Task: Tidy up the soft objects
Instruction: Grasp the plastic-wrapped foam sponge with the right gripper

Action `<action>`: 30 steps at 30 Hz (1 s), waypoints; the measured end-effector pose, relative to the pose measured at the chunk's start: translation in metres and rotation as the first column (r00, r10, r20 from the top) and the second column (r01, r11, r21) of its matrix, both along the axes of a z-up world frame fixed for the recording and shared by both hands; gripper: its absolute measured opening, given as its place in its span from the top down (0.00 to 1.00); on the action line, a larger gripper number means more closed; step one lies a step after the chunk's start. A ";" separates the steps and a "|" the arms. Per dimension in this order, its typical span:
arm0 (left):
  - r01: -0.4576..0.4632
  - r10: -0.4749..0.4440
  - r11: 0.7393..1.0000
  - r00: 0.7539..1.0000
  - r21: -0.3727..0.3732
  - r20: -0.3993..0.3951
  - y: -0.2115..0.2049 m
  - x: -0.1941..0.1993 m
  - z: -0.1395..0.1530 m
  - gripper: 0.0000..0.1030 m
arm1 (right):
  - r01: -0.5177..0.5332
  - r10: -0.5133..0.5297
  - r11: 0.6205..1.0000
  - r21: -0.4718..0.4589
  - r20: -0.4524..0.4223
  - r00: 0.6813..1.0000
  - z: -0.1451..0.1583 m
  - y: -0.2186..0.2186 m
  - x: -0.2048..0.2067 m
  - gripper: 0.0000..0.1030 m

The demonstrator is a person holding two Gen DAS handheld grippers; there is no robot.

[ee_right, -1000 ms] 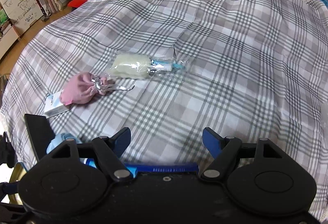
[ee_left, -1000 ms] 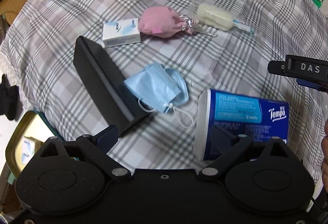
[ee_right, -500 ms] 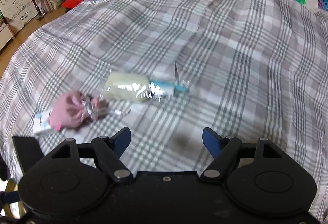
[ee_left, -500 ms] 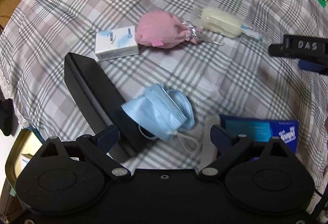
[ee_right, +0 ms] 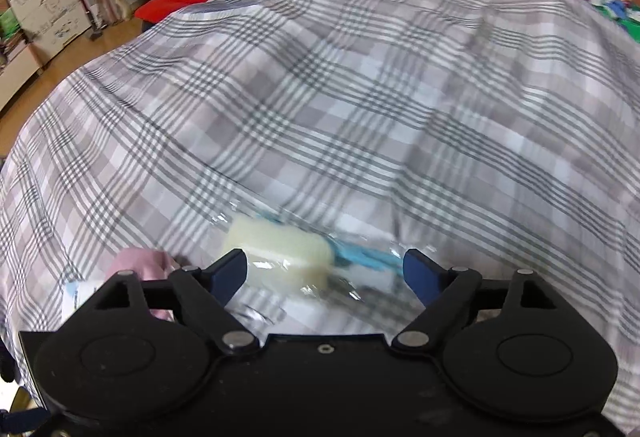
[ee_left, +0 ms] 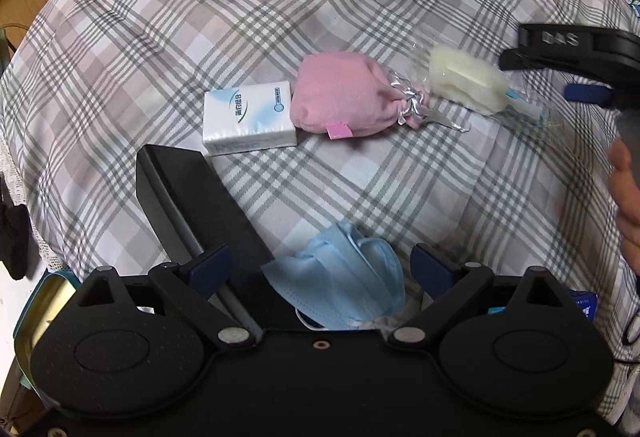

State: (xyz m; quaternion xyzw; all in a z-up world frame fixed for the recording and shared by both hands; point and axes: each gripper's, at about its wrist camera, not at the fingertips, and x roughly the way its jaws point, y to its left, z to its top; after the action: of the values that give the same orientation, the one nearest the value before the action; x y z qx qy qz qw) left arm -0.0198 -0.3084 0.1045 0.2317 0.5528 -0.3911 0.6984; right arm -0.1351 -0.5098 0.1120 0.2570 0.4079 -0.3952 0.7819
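Now spreading wider, right gripper jaws framing without touching the wrapped cream sponge lying on the plaid cloth, left gripper hanging wide open over the blue mask, holding nothing

The right tool, jaws opening, frames a wrapped cream sponge on plaid cloth.

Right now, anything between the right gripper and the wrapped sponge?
Nothing visible. The right gripper has its jaws opening, and the sponge lies on the plaid cloth between them, pads not touching it. The pink pouch sits off to one side.
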 end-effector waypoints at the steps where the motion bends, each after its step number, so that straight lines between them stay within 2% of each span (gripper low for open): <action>1: 0.001 -0.001 1.000 1.000 0.001 0.000 -0.001 0.001 0.000 0.10 | -0.022 0.022 1.000 0.001 0.004 1.000 -0.003 -0.003 0.006 0.13; 5: -0.005 0.005 1.000 1.000 0.005 0.006 0.000 0.005 -0.002 0.10 | -0.136 0.135 0.991 -0.016 -0.036 0.990 -0.015 -0.008 0.029 0.12; 11: -0.009 0.009 1.000 1.000 0.008 0.002 -0.002 0.010 -0.006 0.10 | -0.330 0.322 0.943 -0.045 -0.129 0.938 -0.040 -0.007 0.055 0.10; 15: -0.007 0.007 1.000 1.000 0.007 -0.002 -0.005 0.011 -0.005 0.10 | -0.396 0.387 0.917 -0.039 -0.141 0.911 -0.054 -0.011 0.060 0.11; 19: -0.007 0.007 1.000 1.000 0.005 -0.005 -0.009 0.011 -0.004 0.10 | -0.394 0.394 0.919 0.015 -0.079 0.916 -0.060 -0.019 0.053 0.20; 24: -0.004 0.004 1.000 1.000 0.001 -0.001 -0.017 0.011 -0.002 0.10 | -0.349 0.353 0.933 0.093 -0.029 0.935 -0.056 -0.028 0.030 0.38; 27: -0.004 0.004 1.000 1.000 -0.009 0.000 -0.025 0.012 0.001 0.10 | -0.254 0.258 0.948 0.191 0.001 0.966 -0.050 -0.033 0.004 0.40; 30: -0.018 0.018 1.000 1.000 -0.023 -0.012 -0.038 0.015 0.003 0.10 | -0.201 0.207 0.955 0.216 -0.001 0.978 -0.044 -0.029 -0.025 0.41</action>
State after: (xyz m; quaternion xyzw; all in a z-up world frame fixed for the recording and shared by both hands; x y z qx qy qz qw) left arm -0.0044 -0.3461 0.1075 0.2165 0.5543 -0.3925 0.7013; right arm -0.1598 -0.5387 0.0676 0.2917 0.4816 -0.2691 0.7814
